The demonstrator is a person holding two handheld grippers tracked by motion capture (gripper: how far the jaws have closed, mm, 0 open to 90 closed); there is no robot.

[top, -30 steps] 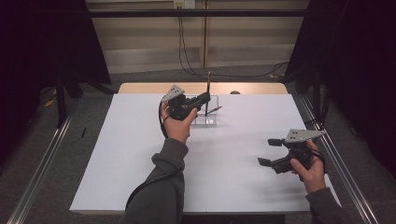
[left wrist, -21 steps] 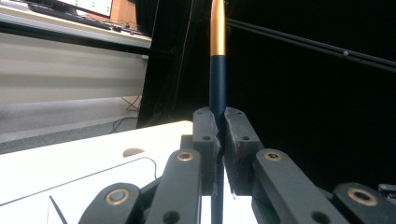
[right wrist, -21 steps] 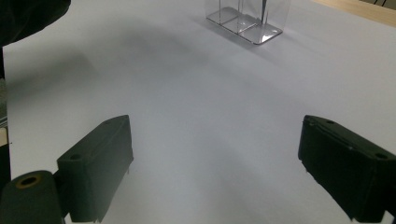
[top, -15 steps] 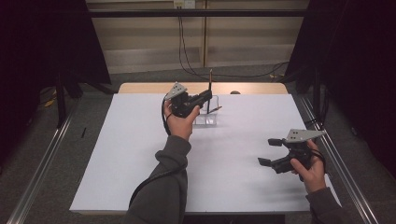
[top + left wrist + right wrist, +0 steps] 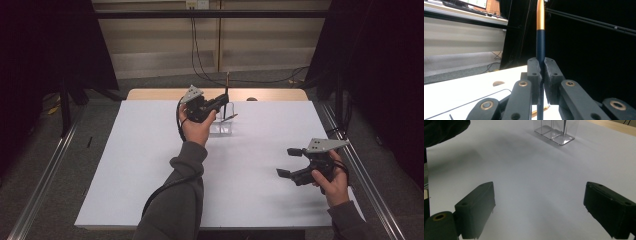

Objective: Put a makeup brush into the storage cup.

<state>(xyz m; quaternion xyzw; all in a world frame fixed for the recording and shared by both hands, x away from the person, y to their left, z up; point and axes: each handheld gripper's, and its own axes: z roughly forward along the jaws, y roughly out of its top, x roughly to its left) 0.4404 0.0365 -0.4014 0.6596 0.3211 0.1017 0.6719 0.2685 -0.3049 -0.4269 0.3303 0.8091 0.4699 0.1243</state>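
My left gripper (image 5: pixel 220 101) (image 5: pixel 541 65) is shut on a dark blue pen (image 5: pixel 540 42) with a gold upper part. The pen (image 5: pixel 227 89) stands upright, its lower end over a clear plastic holder (image 5: pixel 222 126) at the back middle of the white table (image 5: pixel 150 165). In the right gripper view the holder (image 5: pixel 554 131) sits far ahead with a thin tip reaching into it. My right gripper (image 5: pixel 290 161) (image 5: pixel 539 207) hovers low over the table's right side, open, with nothing between its jaws.
A thin brownish pencil (image 5: pixel 231 117) (image 5: pixel 539 111) lies tilted by the holder, under the left gripper. A small dark round mark (image 5: pixel 251 99) sits on the wooden strip behind the white surface. Metal rails (image 5: pixel 45 170) run along both table sides.
The left gripper with the pen has shifted very slightly upward over the holder. The right hand has stayed still.
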